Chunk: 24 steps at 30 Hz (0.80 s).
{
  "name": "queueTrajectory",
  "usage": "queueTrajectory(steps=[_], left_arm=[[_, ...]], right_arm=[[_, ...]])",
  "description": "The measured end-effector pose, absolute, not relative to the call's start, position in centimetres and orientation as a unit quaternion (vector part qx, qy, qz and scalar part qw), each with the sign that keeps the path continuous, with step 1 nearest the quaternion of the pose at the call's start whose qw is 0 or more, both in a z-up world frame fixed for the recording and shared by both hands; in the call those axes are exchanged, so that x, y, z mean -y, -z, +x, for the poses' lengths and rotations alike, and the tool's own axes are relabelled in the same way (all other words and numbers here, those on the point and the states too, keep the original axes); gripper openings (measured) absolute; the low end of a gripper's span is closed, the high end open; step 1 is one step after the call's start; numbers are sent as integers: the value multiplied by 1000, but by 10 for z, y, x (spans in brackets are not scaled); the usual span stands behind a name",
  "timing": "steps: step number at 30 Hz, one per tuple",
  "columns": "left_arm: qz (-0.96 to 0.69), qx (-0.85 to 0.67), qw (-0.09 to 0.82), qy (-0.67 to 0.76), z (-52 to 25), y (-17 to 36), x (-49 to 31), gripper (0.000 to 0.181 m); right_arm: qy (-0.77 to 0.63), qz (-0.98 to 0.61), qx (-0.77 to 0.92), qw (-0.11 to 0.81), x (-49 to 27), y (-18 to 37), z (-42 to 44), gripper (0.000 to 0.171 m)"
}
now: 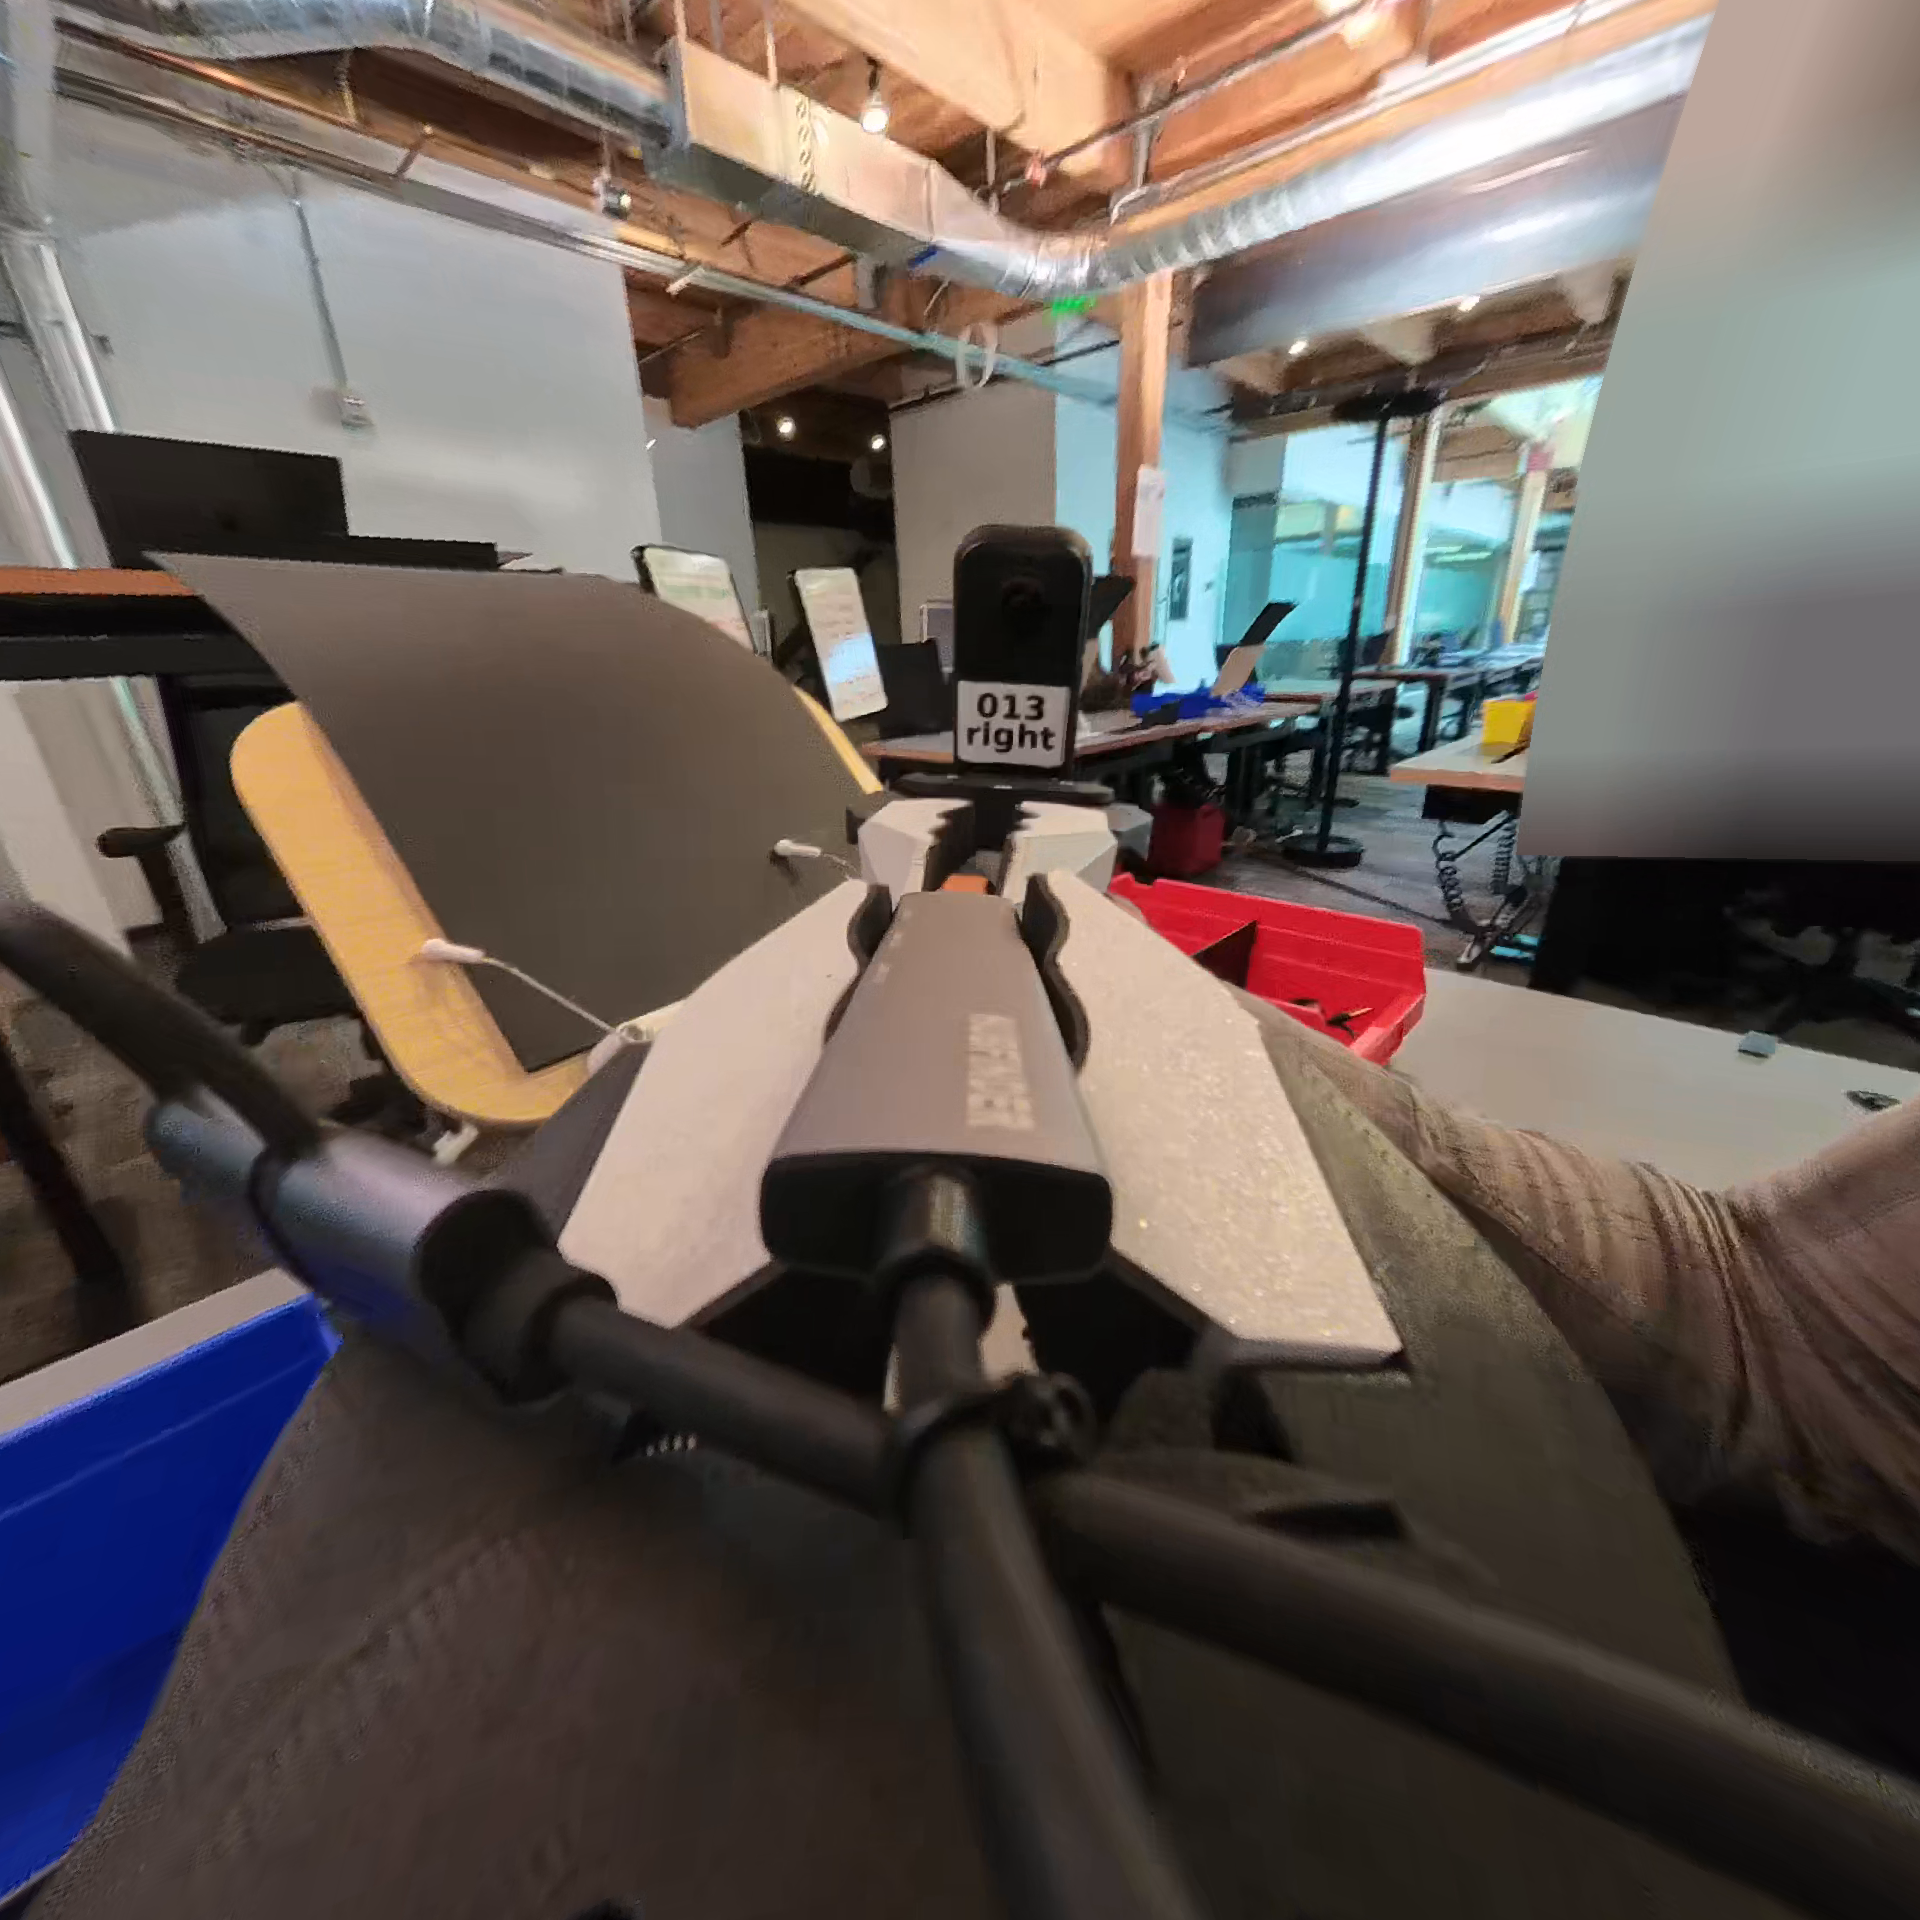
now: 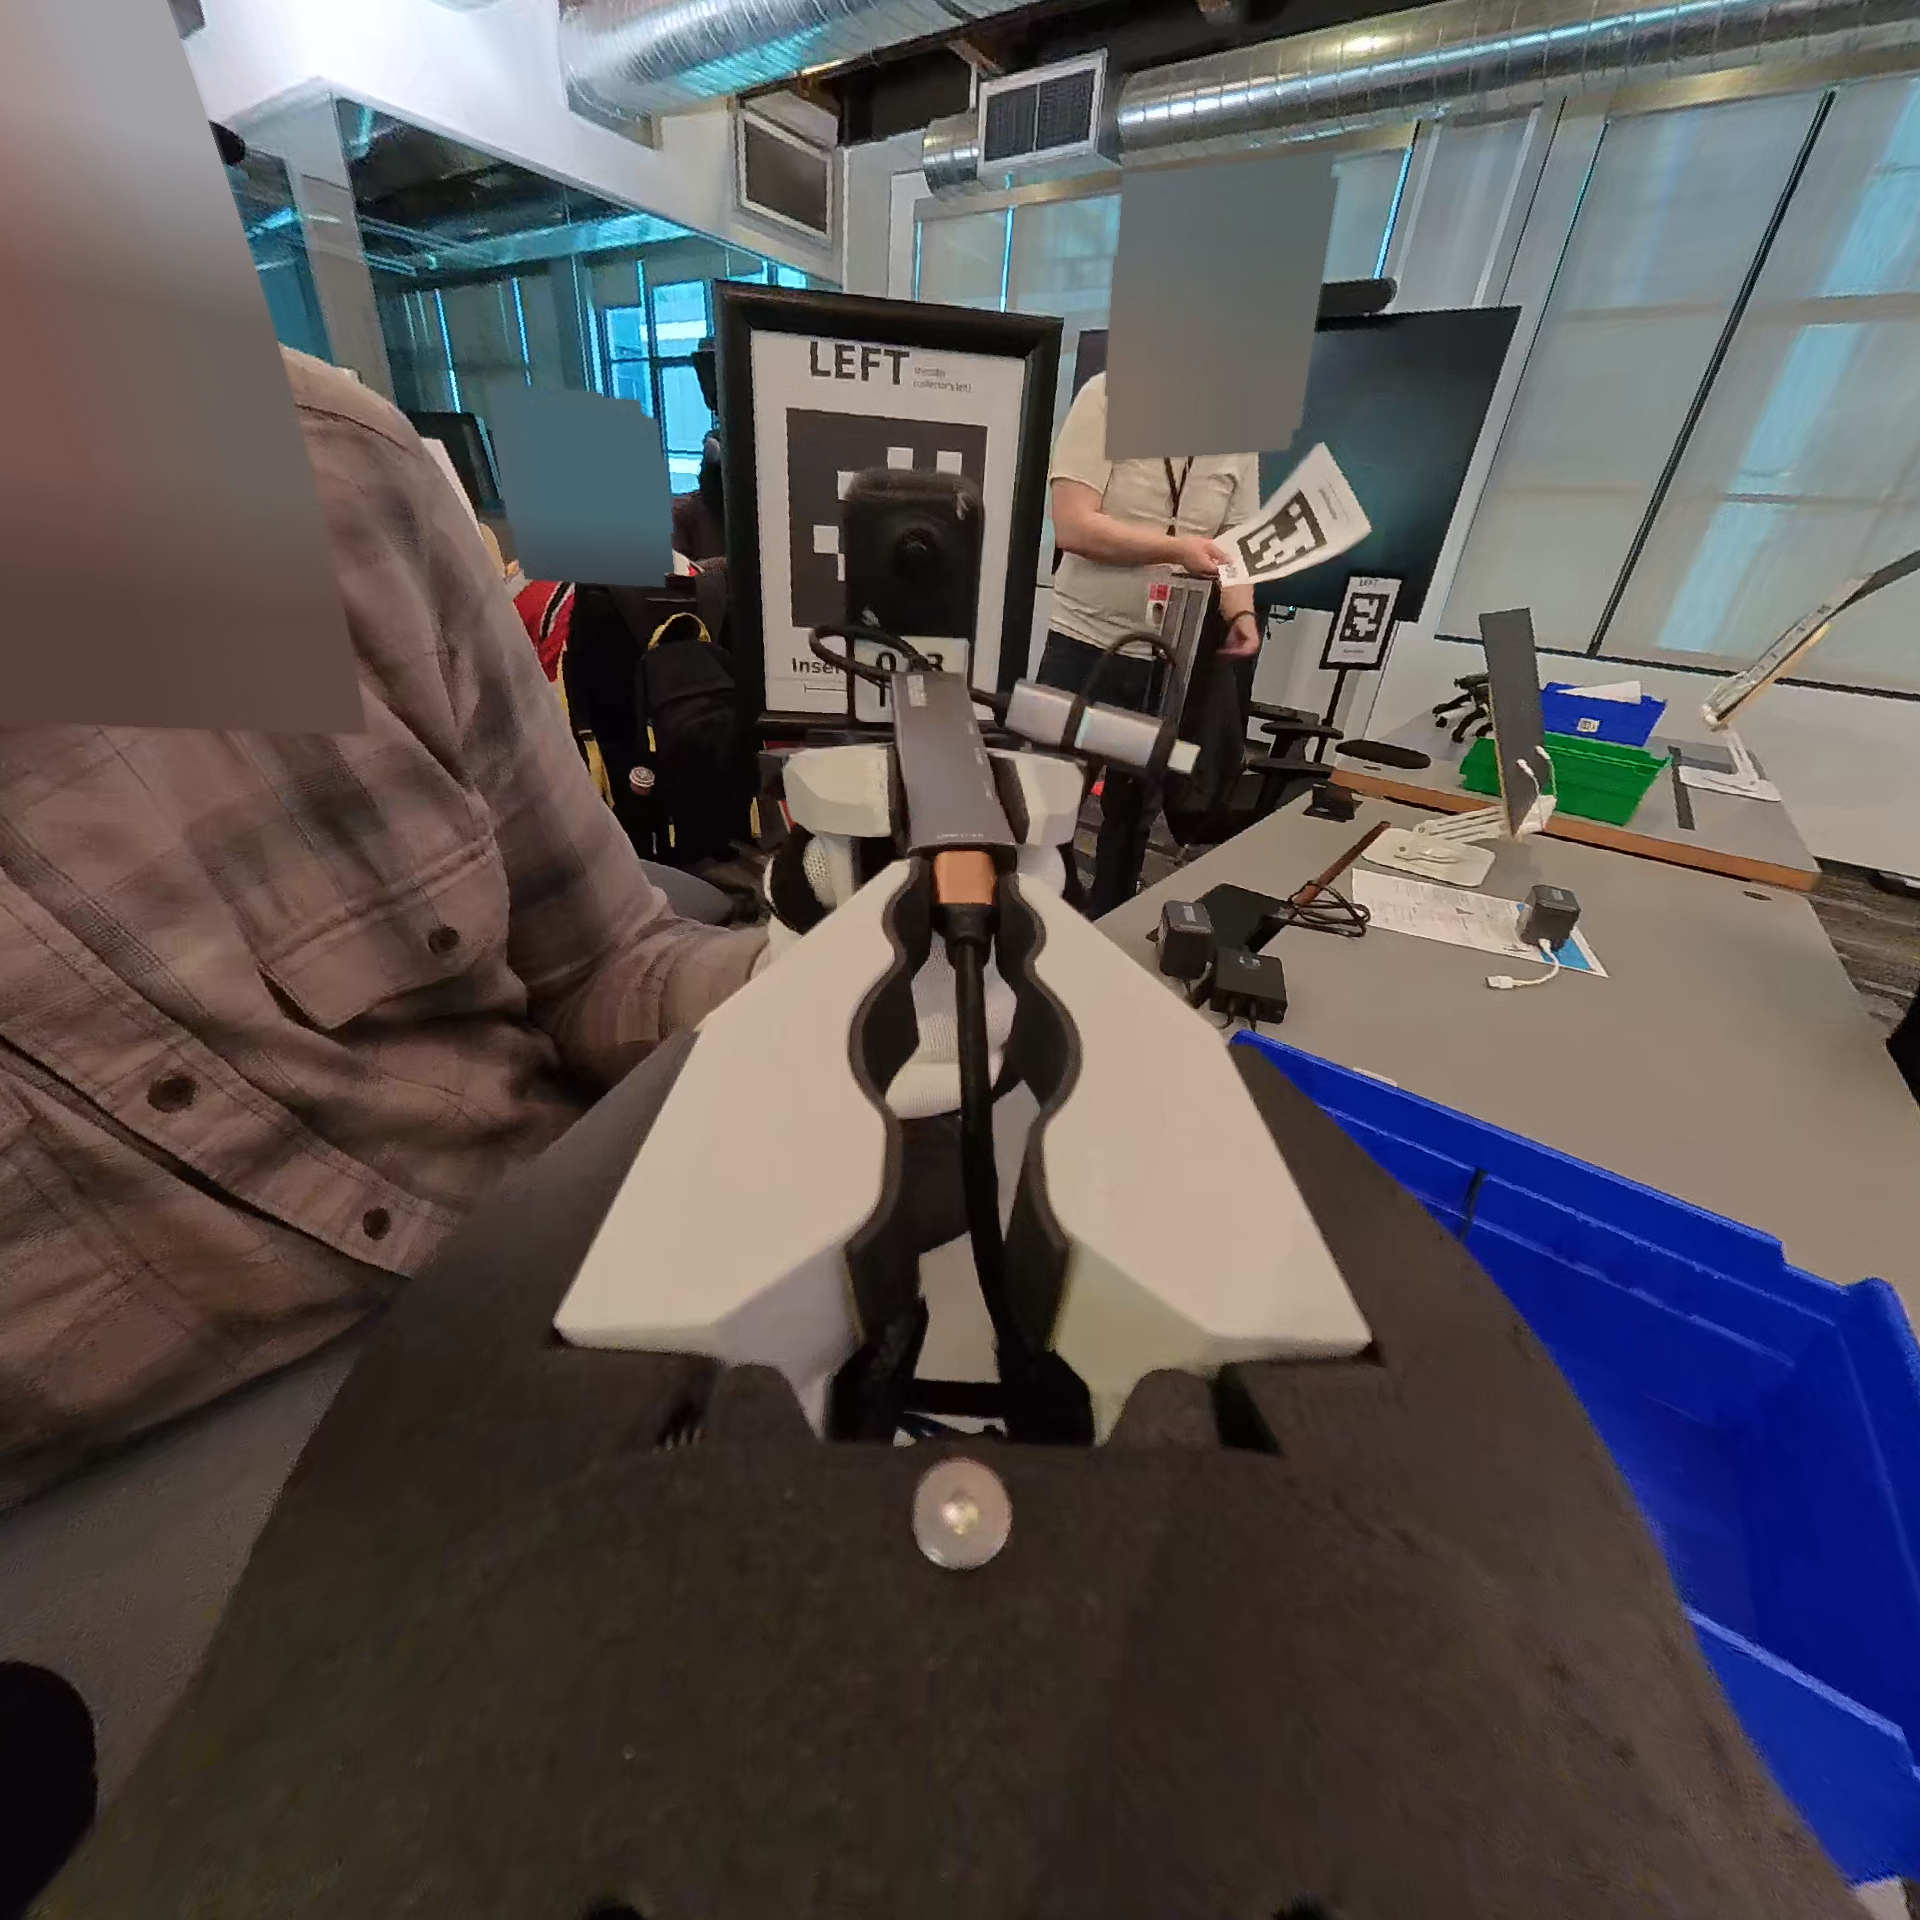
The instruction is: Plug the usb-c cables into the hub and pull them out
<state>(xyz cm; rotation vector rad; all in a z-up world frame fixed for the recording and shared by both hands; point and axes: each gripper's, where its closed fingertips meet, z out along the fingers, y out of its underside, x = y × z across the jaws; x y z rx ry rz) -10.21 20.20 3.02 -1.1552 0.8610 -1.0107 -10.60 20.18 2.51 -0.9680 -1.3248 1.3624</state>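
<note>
My left gripper [image 1: 956, 906] is shut on the sides of a dark grey usb-c hub [image 1: 935, 1049] and holds it in the air, pointing away. The hub's own black cable [image 1: 966, 1455] leaves its near end. My right gripper [image 2: 961, 885] faces it and is shut on a copper-coloured usb-c plug [image 2: 964, 878] with a black cable [image 2: 977, 1070]. The plug's front meets the end face of the hub [image 2: 940, 769], and no metal tip shows. It also shows in the left wrist view as an orange bit [image 1: 963, 883]. A second grey connector [image 1: 343, 1216] hangs at the left.
A blue bin [image 2: 1558, 1299] sits right of the right gripper and also shows in the left wrist view [image 1: 104, 1507]. A red bin [image 1: 1299, 966] stands on the grey table [image 2: 1558, 1060]. Black chargers [image 2: 1247, 982] lie there. A person's plaid sleeve [image 1: 1662, 1247] is close; another person [image 2: 1132, 540] stands behind. The grippers are tip to tip, or close to it.
</note>
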Motion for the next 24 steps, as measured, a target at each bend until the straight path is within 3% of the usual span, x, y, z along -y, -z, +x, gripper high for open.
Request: queueTrajectory(steps=[4, 6, 7, 12, 17, 24], left_arm=[[-493, -378, 640, 453, -114, -39, -195, 26], [-444, -301, 664, 521, -174, -72, -204, 26], [-451, -309, 689, 475, -191, -74, -212, 26], [-490, -399, 668, 393, -170, -51, -205, 26], [-510, -400, 640, 412, -158, -39, -215, 26], [-506, -439, 603, 433, -121, -36, -210, 26]], right_arm=[[-568, -377, 543, 489, -198, -29, -104, 10], [-596, -355, 482, 536, -213, -49, -57, 9], [-577, -366, 482, 549, -217, -47, -41, 9], [-523, -427, 491, 550, -226, -42, -48, 10], [-416, -511, 503, 559, -225, -49, -50, 9], [-223, -669, 434, 560, -208, -57, 83, 10]])
